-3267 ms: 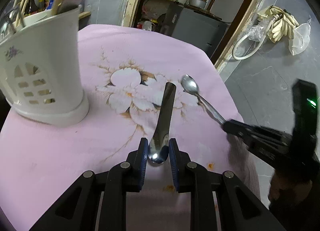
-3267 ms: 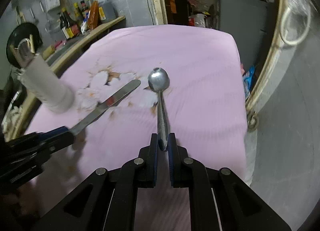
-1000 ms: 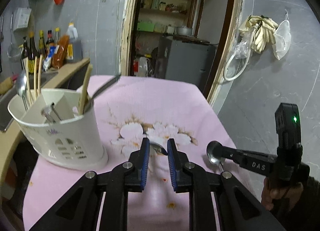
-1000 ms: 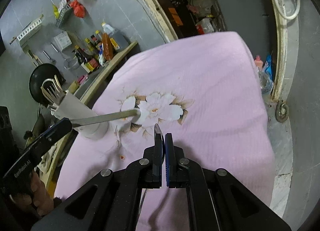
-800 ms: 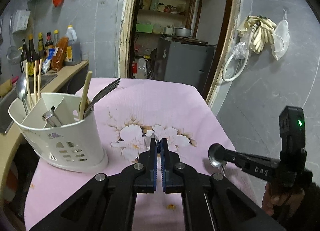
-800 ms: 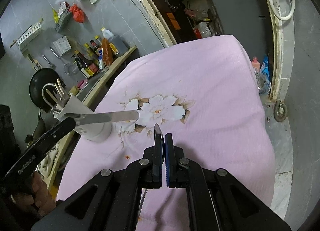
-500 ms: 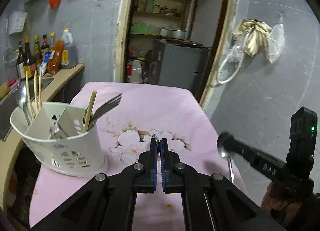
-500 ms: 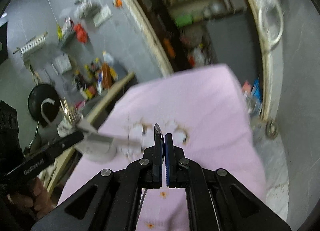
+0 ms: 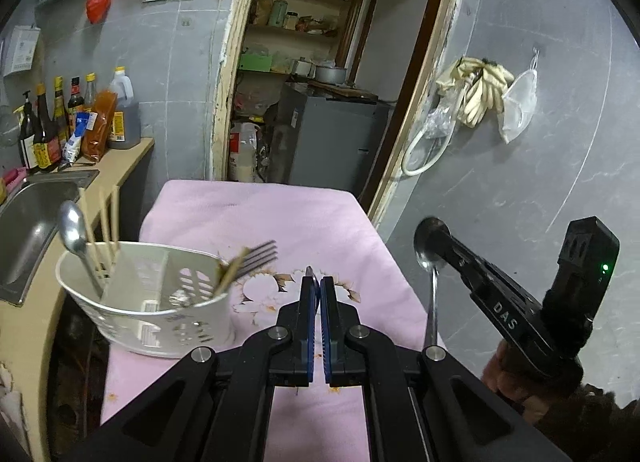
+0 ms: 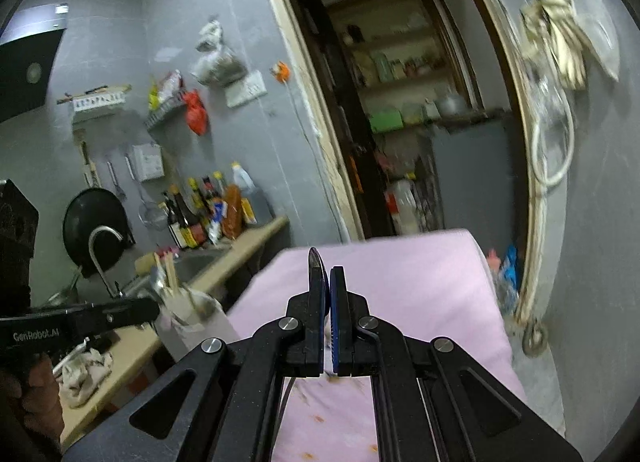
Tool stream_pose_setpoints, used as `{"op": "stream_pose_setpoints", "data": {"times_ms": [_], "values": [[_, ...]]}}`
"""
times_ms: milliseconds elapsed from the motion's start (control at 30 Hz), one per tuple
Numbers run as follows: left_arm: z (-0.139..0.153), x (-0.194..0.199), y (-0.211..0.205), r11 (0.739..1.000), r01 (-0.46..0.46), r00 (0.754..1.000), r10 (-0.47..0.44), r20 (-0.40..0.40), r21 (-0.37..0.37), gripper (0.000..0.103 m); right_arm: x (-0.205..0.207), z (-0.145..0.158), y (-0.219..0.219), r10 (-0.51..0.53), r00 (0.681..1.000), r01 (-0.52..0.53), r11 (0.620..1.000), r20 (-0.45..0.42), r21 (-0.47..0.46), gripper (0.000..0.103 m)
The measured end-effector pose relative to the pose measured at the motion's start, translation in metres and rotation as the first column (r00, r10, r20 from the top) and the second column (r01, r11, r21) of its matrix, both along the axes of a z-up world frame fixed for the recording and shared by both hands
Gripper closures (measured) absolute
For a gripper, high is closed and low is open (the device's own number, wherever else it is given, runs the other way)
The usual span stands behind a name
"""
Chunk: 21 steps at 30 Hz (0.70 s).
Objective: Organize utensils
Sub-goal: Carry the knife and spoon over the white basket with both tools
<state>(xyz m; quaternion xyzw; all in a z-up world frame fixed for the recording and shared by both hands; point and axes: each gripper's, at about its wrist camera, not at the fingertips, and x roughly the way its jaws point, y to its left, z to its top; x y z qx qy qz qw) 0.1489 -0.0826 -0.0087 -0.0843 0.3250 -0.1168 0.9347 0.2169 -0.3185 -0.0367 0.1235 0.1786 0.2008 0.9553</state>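
My left gripper is shut on a spoon, of which only a metal tip shows above the blue pads. It hangs above the pink cloth, to the right of the white utensil holder. The holder has a spoon, chopsticks and a fork in it. My right gripper is shut on a second spoon by its bowl; in the left wrist view the handle hangs straight down. The holder also shows in the right wrist view, with the left gripper beside it.
The pink flowered tablecloth covers a small table. A counter with a sink and sauce bottles runs along its left side. An open doorway lies behind. The grey wall is close on the right.
Both grippers have risen higher above the table with their spoons. The right gripper tilted up, so its spoon handle now hangs vertically. The holder looks further below the left gripper.
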Motion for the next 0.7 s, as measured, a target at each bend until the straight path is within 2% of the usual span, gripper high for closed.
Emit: {"op": "stream_pose_setpoints", "data": {"times_ms": [233, 367, 633, 700], "values": [[0.033, -0.02, 0.047, 1.0, -0.022, 0.999, 0.022, 0.024, -0.015, 0.1, -0.014, 0.053, 0.051, 0.039, 0.99, -0.041, 0.999, 0.134, 0.018, 0.1], [0.049, -0.029, 0.077, 0.998, -0.046, 0.998, 0.048, 0.049, -0.041, 0.1, -0.018, 0.07, 0.081, 0.077, 0.982, -0.085, 0.996, 0.171, 0.037, 0.1], [0.075, -0.03, 0.14, 0.992, -0.093, 0.986, 0.103, 0.132, -0.084, 0.1, -0.012, 0.09, 0.135, 0.053, 0.964, -0.066, 0.997, 0.262, 0.042, 0.1], [0.077, -0.024, 0.157, 0.986, -0.105, 0.983, 0.122, 0.137, -0.128, 0.1, -0.008, 0.095, 0.145, 0.039, 0.958, -0.057, 0.997, 0.285, 0.053, 0.1]]}}
